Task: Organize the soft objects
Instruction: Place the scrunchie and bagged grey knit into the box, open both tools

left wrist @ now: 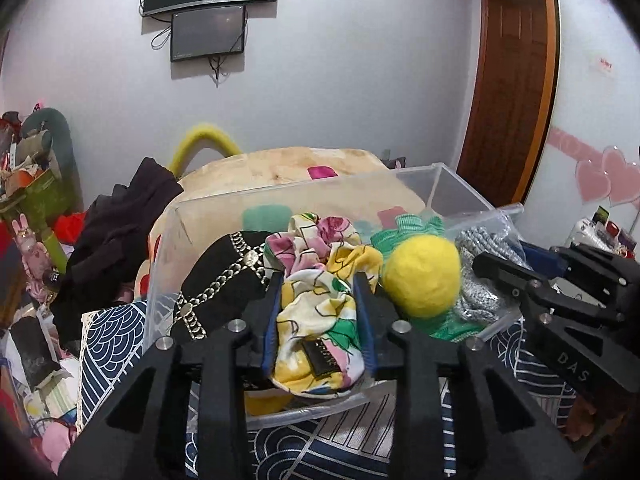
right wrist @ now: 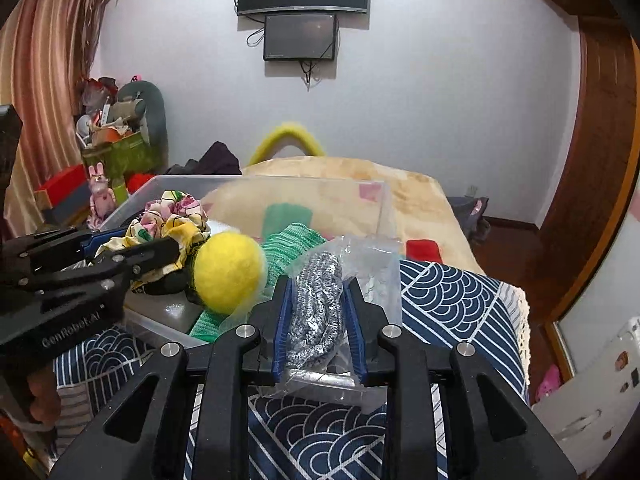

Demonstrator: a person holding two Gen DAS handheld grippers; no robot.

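A clear plastic box [left wrist: 440,172] stands on a navy wave-patterned cloth [left wrist: 304,444]. My left gripper [left wrist: 320,280] is shut on a floral scrunchie [left wrist: 316,280] over the box's front edge. In the box lie a black chain-trimmed cloth [left wrist: 224,276], a yellow felt ball [left wrist: 420,276] and a green knit piece [left wrist: 408,226]. My right gripper [right wrist: 316,284] is shut on a grey knit item in a clear bag [right wrist: 316,304] at the box's right rim [right wrist: 384,188]. The ball [right wrist: 228,272] and the left gripper [right wrist: 160,250] show in the right wrist view.
A beige blanket-covered bed [right wrist: 360,184] lies behind the box. Dark clothes [left wrist: 120,232] pile at the left. A cluttered green bin [right wrist: 120,152] stands by the curtain. A wooden door frame [left wrist: 516,80] is at the right.
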